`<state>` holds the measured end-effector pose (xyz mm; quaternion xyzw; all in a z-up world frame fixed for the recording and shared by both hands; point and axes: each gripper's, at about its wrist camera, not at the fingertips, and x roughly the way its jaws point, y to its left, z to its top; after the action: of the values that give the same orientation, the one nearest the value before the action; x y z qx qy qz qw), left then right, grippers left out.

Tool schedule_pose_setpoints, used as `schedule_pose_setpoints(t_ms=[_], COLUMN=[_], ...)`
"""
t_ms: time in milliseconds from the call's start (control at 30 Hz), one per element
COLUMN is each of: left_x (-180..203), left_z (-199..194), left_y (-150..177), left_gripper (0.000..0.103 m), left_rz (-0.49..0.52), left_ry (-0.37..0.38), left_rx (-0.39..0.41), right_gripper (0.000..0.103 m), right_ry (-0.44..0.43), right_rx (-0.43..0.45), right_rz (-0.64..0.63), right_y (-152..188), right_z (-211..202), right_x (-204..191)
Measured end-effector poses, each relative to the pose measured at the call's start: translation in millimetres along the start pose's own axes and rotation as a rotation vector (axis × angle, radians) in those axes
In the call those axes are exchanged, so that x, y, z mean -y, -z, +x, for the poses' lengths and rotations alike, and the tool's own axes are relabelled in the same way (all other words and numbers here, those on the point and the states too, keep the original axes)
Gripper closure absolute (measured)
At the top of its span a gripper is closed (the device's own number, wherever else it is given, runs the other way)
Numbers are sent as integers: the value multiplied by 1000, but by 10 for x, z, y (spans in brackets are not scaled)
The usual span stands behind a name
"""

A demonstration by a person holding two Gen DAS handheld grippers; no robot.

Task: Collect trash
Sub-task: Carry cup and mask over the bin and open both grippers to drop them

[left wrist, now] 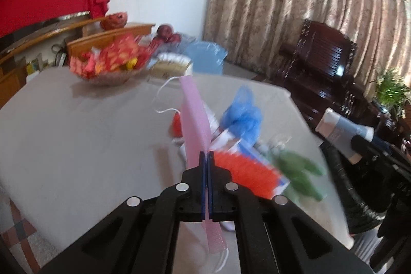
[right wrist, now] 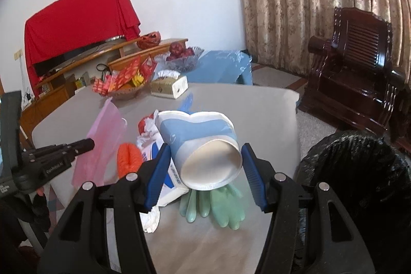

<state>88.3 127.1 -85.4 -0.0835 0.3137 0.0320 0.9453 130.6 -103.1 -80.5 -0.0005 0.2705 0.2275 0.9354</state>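
Observation:
My left gripper (left wrist: pixel 206 154) is shut on a pink face mask (left wrist: pixel 194 120), which hangs above the grey table (left wrist: pixel 77 132); the right wrist view shows that mask (right wrist: pixel 102 145) at the left gripper's tip (right wrist: pixel 90 144). My right gripper (right wrist: pixel 206 145) is shut on a crushed blue-and-white paper cup (right wrist: pixel 205 143), lifted off the table. Below lie green gloves (right wrist: pixel 218 207), an orange ruffled piece (right wrist: pixel 128 158), a white-and-blue packet (right wrist: pixel 164 171) and a blue plastic bag (left wrist: pixel 241 117). A bin lined with a black bag (right wrist: pixel 359 184) stands at the table's right edge.
At the table's far side stand a bowl of red snack packets (left wrist: pixel 108 63), a tissue box (right wrist: pixel 169 86) and a glass fruit bowl (right wrist: pixel 182 55). A blue chair (right wrist: pixel 223 66) is behind the table, with a dark wooden armchair (right wrist: pixel 354 63) by the curtain.

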Motion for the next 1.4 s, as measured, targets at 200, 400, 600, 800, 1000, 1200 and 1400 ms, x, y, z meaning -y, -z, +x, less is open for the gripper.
schedule_pose_setpoints(t_ms=[200, 400, 600, 800, 1000, 1200, 1400], left_x=[518, 1304, 2092, 2776, 3275, 3476, 3461], left_z=[-176, -145, 19, 293, 554, 765, 913], left_y=[-253, -329, -304, -255, -147, -45, -29], left_gripper=[102, 102, 102, 102, 102, 102, 67], left_rz=[81, 170, 235, 283, 328, 333, 325], left_ry=[133, 319, 466, 553, 591, 620, 631], left_rx=[59, 60, 39, -8, -33, -72, -122], right_gripper=[48, 48, 47, 47, 47, 46, 25], right_ry=[73, 193, 323, 445, 502, 544, 584], right_rx=[60, 95, 89, 56, 14, -16, -29], right_rz=[39, 88, 131, 193, 245, 274, 295], right_y=[-98, -42, 172, 458, 714, 866, 958], right_z=[-367, -752, -1052, -1185, -1105, -1003, -994], right_x=[284, 731, 1218, 1747, 2078, 2294, 2380])
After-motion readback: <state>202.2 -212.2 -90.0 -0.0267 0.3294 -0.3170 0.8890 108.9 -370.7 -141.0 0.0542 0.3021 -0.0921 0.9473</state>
